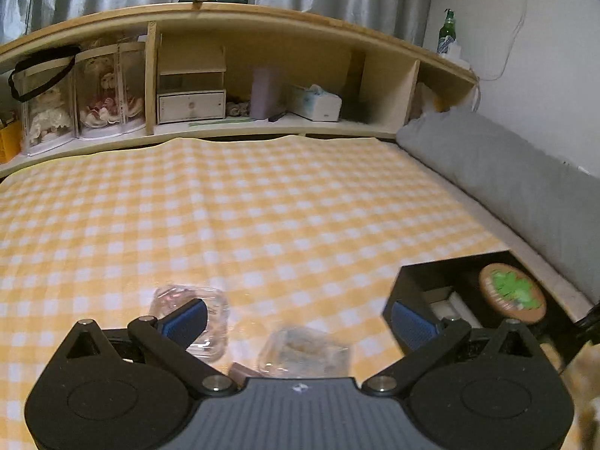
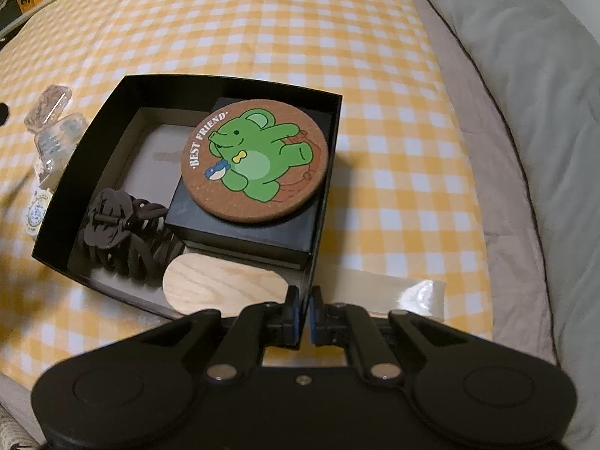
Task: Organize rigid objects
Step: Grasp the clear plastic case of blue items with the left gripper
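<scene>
My left gripper (image 1: 298, 322) hangs wide open over the yellow checked cloth (image 1: 262, 206), nothing pressed between its pads. Two clear plastic cases (image 1: 215, 333) (image 1: 303, 352) lie just under it, one behind the left finger, one between the fingers. A black box (image 2: 93, 150) holds a round cork coaster (image 2: 255, 161) with a green bear, resting on a smaller black box (image 2: 240, 232), plus a brown hair claw (image 2: 120, 232) and a wooden oval (image 2: 221, 288). My right gripper (image 2: 307, 311) is shut on the black box's near right wall. In the left wrist view the box (image 1: 416, 277) and coaster (image 1: 512, 292) lie to the right.
A grey bolster (image 2: 525, 75) runs along the right side by the wall. A wooden shelf unit (image 1: 262, 75) with dolls, small boxes and a green bottle (image 1: 447, 32) stands at the far end. More clear cases (image 2: 52, 127) and a round badge (image 2: 37, 213) lie left of the box.
</scene>
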Tool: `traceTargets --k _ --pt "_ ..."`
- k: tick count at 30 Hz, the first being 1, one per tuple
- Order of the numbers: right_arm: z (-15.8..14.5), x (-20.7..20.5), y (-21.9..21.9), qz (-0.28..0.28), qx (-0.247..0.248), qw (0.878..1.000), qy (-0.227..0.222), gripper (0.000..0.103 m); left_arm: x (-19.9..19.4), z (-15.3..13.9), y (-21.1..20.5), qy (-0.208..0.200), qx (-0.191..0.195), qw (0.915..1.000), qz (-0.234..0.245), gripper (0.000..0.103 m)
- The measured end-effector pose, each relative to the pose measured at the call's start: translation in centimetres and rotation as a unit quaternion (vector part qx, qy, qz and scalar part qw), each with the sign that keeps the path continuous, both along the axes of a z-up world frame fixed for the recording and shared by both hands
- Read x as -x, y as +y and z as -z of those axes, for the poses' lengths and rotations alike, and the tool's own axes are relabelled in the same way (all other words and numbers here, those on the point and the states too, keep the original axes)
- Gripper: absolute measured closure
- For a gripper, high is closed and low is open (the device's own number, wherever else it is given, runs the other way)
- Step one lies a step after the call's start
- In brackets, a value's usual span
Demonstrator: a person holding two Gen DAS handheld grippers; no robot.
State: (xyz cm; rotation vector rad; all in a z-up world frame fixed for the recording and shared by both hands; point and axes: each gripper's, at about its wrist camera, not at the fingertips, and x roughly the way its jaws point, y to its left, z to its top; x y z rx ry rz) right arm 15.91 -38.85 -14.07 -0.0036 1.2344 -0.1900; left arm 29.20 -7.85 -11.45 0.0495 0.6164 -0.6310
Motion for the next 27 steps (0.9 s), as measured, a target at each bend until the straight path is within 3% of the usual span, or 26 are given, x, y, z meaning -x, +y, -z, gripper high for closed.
traceTargets --k 5,15,19,27 --pt "-0.1 0.1 0.0 -0.003 -0.007 1.000 -0.002 0.097 0.0 1.5 -0.3 -0.010 0.004 0.9999 0.012 0.000" --pt "-0.2 0.3 0.1 -0.011 0.003 1.000 0.001 0.097 1.0 4.1 -4.2 -0.028 -0.073 0.9946 0.068 0.003" --pt "-0.2 0.4 0.1 -0.012 0.003 1.000 0.001 0.097 0.5 4.7 -5.1 -0.005 -0.097 0.9927 0.072 0.014" --pt "-0.3 0.5 0.1 -0.016 0.004 1.000 0.002 0.097 -1.5 5.4 -6.0 0.029 -0.114 0.9913 0.059 0.015"
